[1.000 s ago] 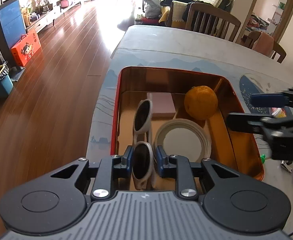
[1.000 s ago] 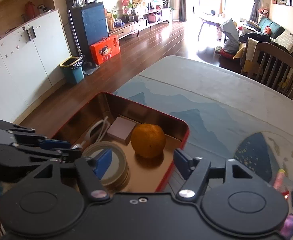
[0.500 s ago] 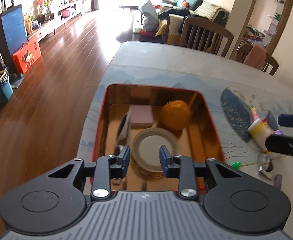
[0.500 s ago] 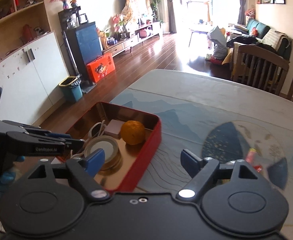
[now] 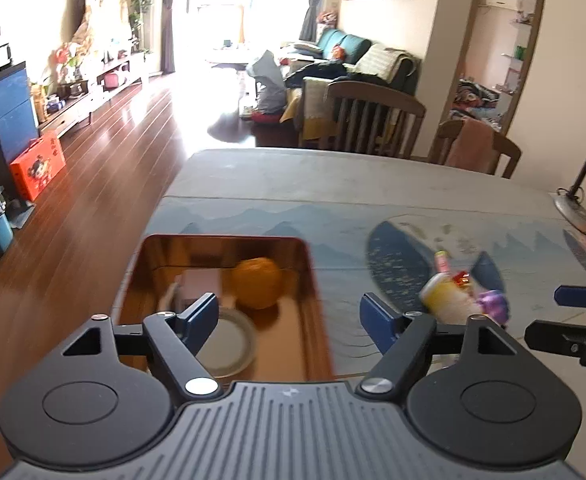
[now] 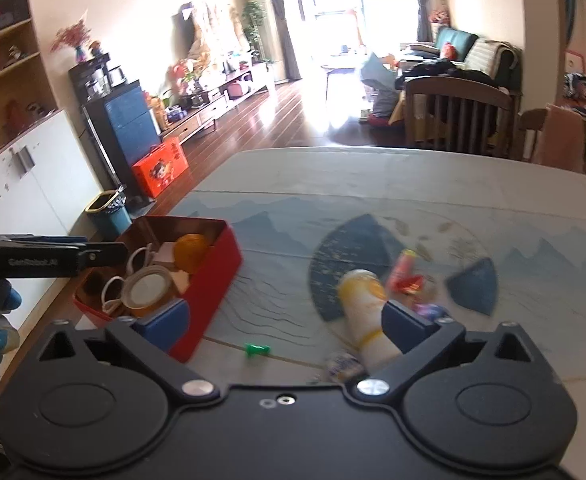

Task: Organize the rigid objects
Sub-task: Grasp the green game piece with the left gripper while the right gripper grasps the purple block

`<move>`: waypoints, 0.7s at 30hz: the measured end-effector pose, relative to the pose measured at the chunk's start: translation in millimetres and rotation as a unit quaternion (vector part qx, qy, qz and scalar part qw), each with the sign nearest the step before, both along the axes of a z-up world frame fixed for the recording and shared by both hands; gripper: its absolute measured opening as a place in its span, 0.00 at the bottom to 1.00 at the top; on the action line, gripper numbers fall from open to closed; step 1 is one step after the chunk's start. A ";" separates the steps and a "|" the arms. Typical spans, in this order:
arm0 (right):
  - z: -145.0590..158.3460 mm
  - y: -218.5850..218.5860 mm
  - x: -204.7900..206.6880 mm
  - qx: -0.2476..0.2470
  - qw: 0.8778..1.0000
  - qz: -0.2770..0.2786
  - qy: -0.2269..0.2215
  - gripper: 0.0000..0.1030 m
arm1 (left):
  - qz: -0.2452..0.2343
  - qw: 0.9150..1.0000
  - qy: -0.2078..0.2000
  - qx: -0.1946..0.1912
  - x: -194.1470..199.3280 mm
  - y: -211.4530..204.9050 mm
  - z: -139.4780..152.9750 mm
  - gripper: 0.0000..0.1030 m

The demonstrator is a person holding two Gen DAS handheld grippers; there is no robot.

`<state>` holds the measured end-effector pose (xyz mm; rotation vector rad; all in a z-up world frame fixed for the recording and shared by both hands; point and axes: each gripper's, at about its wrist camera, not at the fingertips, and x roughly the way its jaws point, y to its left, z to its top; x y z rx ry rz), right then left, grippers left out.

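Table (image 5: 333,184): one red tin (image 6: 217,276), one orange (image 5: 258,283); both claws (image 5: 289,316) (image 6: 287,320) just opening, empty.

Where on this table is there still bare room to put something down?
The far half of the table, toward the chairs, is bare. So is the strip between the red tin and the yellow-capped bottle, apart from a small green piece. It is crowded inside the tin and around the bottle, among small wrappers.
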<state>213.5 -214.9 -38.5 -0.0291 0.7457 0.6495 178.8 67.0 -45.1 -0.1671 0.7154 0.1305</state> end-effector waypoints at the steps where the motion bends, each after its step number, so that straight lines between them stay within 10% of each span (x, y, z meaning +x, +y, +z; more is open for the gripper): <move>1: -1.3 -6.7 1.0 0.001 1.000 -0.004 0.001 1.00 | -0.004 1.000 -0.001 0.000 1.4 -6.6 0.1 0.78; 21: -52.4 -61.0 0.5 -0.066 0.996 0.059 0.018 0.99 | -0.020 0.998 0.052 0.040 36.7 -102.1 -59.3 0.83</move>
